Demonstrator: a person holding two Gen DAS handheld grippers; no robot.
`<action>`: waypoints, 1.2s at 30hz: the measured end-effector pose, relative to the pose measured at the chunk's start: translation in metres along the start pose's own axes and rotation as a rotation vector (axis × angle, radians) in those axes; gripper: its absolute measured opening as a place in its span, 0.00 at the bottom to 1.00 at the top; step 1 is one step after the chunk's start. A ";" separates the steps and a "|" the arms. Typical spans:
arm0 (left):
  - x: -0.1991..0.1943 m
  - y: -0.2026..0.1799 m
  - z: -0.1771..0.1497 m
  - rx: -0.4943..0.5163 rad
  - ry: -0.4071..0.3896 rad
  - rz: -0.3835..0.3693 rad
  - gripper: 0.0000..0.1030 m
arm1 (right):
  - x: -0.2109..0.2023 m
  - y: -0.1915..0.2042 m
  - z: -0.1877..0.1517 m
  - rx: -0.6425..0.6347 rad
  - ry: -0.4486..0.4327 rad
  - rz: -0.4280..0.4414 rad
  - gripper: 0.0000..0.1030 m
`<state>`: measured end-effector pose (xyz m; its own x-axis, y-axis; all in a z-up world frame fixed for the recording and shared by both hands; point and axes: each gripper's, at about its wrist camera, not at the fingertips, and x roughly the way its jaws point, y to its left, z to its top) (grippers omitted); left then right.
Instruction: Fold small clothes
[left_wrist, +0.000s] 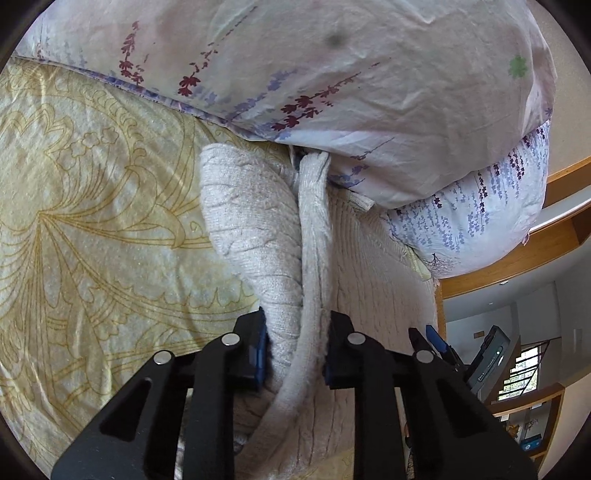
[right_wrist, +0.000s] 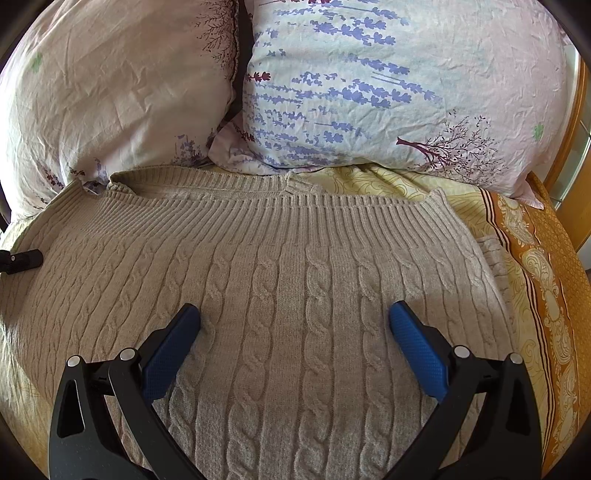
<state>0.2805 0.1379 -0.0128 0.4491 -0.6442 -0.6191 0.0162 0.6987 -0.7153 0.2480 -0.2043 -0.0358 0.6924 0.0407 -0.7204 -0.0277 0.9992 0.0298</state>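
Note:
A beige cable-knit sweater (right_wrist: 295, 258) lies flat on the bed, its ribbed hem toward the pillows. In the left wrist view a raised fold of the sweater (left_wrist: 251, 221) runs back between the blue pads, and my left gripper (left_wrist: 295, 325) is shut on it. My right gripper (right_wrist: 295, 312) hovers just over the middle of the sweater, open wide with only the flat knit below it. A black part of the left gripper (right_wrist: 22, 260) shows at the sweater's left edge in the right wrist view.
Two floral pillows (right_wrist: 110, 92) (right_wrist: 388, 92) lie right behind the sweater; one pillow (left_wrist: 369, 74) overhangs its far end. A yellow patterned sheet (left_wrist: 92, 184) covers the bed, with an orange border (right_wrist: 535, 258) at the right. Wooden shelving (left_wrist: 517, 258) stands beyond the bed.

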 end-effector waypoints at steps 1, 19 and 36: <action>-0.001 -0.003 -0.001 -0.002 -0.007 -0.015 0.19 | 0.000 0.000 0.000 0.000 0.002 0.002 0.99; 0.039 -0.110 -0.025 -0.091 -0.045 -0.394 0.19 | -0.030 -0.069 0.015 0.245 -0.048 0.288 0.99; 0.165 -0.211 -0.069 -0.068 0.144 -0.524 0.19 | -0.055 -0.199 0.015 0.597 -0.170 0.343 0.99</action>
<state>0.2891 -0.1371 0.0138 0.2696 -0.9401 -0.2085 0.1449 0.2537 -0.9564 0.2268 -0.4052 0.0084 0.8199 0.3039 -0.4851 0.1018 0.7565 0.6460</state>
